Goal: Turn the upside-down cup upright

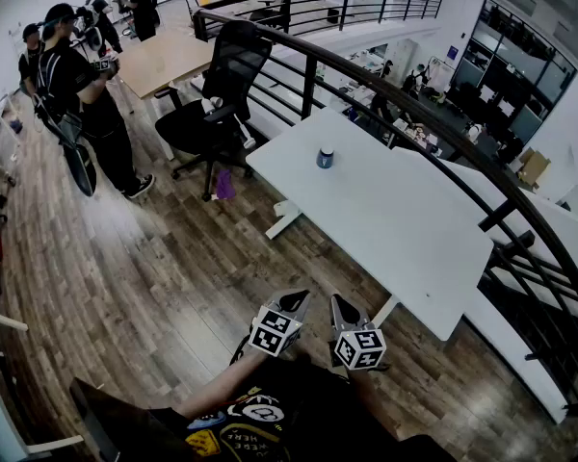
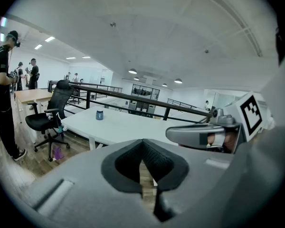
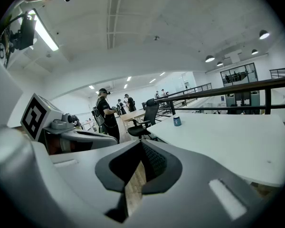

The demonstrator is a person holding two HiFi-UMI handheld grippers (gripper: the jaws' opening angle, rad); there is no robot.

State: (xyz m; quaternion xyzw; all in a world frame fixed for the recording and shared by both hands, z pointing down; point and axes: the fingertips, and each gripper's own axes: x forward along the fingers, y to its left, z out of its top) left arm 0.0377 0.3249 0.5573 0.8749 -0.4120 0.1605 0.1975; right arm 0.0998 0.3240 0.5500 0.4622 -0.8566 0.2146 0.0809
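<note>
A small blue cup [image 1: 325,158] stands on the far end of a long white table [image 1: 385,210]; it also shows as a small blue cup [image 2: 99,115] in the left gripper view and a blue cup [image 3: 177,121] in the right gripper view. Which way up it stands is too small to tell. My left gripper [image 1: 296,306] and right gripper [image 1: 343,311] hang side by side over the wooden floor, well short of the table and far from the cup. Both are shut with nothing between the jaws.
A black office chair [image 1: 217,89] stands by the table's far end, with a purple object [image 1: 224,185] on the floor beneath it. A curved black railing [image 1: 433,123] runs behind the table. People [image 1: 82,104] stand at the far left near a wooden desk [image 1: 169,61].
</note>
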